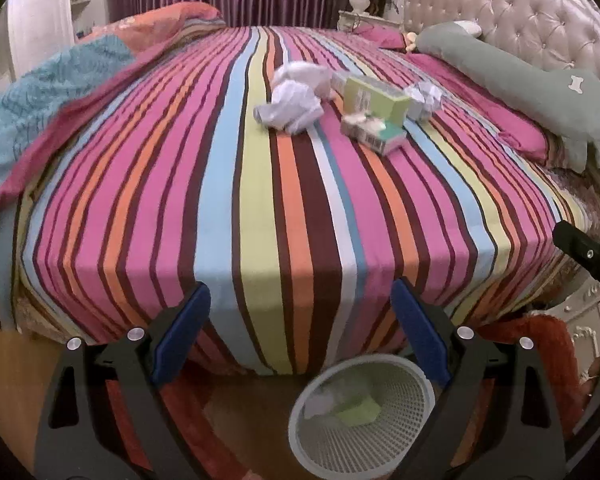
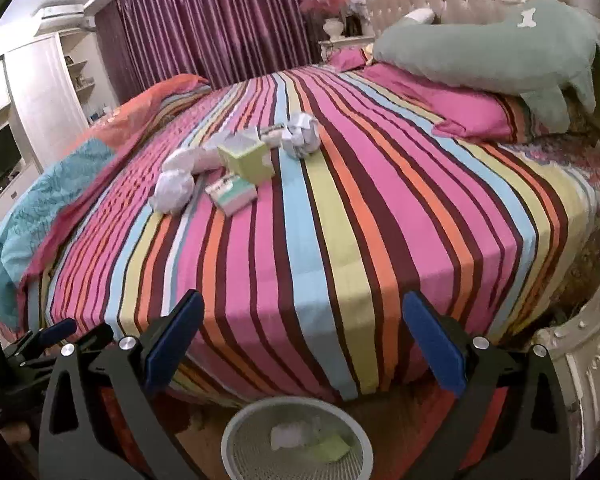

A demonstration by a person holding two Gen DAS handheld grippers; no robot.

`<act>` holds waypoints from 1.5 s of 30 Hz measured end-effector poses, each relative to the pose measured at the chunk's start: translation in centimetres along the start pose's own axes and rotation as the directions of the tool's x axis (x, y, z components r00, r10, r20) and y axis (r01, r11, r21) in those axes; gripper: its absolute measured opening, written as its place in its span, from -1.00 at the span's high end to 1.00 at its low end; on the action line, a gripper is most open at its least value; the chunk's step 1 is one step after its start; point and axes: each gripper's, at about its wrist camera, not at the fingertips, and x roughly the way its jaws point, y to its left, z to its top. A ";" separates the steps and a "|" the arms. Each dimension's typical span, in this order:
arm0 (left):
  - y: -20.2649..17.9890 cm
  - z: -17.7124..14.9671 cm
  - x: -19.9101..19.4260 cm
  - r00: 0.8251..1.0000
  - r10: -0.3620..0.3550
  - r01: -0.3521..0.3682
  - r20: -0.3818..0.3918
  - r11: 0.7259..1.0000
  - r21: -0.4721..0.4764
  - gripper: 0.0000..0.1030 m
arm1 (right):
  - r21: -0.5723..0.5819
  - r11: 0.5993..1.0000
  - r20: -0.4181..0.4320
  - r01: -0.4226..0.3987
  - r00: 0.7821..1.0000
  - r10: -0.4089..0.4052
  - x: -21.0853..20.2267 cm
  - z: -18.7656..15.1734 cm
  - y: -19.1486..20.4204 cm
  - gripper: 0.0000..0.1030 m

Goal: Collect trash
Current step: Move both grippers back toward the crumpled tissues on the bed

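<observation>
Both grippers are empty here. The left gripper point(image 1: 300, 328) has its two blue fingers point(image 1: 184, 332) spread wide with nothing between them, and same deal for the right gripper point(image 2: 302, 336), fingers point(image 2: 434, 346) wide apart.

Right below them on the floor sits one white mesh wastebasket point(image 1: 416, 376) at the foot of the bed, with a white paper wad point(image 2: 286, 436) and a light green box point(image 2: 332, 448) already inside.

Further out, on the striped bedspread point(image 1: 260, 208), the rest of the trash sits in one cluster mid-bed. I count two crumpled white paper wads: a big one point(image 1: 290, 110) on the left and a smaller one point(image 1: 428, 96) on the right. Between them are two cartons, a yellow-green box point(image 1: 374, 98) standing up and a flatter teal-and-white box point(image 1: 376, 132) just in front of it. More small bits lie behind them, too blurry to count.

One green plush pillow point(image 1: 516, 84) lies along the headboard point(image 1: 512, 4).
</observation>
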 end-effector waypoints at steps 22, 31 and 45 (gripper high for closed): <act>0.2 8.2 3.6 1.000 -0.030 0.031 0.007 0.999 -0.016 -0.73 | 0.048 0.999 0.018 -0.005 1.000 0.004 3.2 7.8 -1.1 -0.85; 0.2 10.9 5.9 0.999 -0.045 0.045 0.013 0.999 -0.009 -0.73 | 0.016 1.000 0.020 0.014 1.000 -0.014 5.1 10.5 -0.9 -0.85; 1.2 13.0 10.3 0.999 -0.031 0.031 -0.007 1.000 -0.003 -0.73 | 0.027 0.999 0.001 0.035 0.999 -0.035 9.6 14.0 -1.9 -0.85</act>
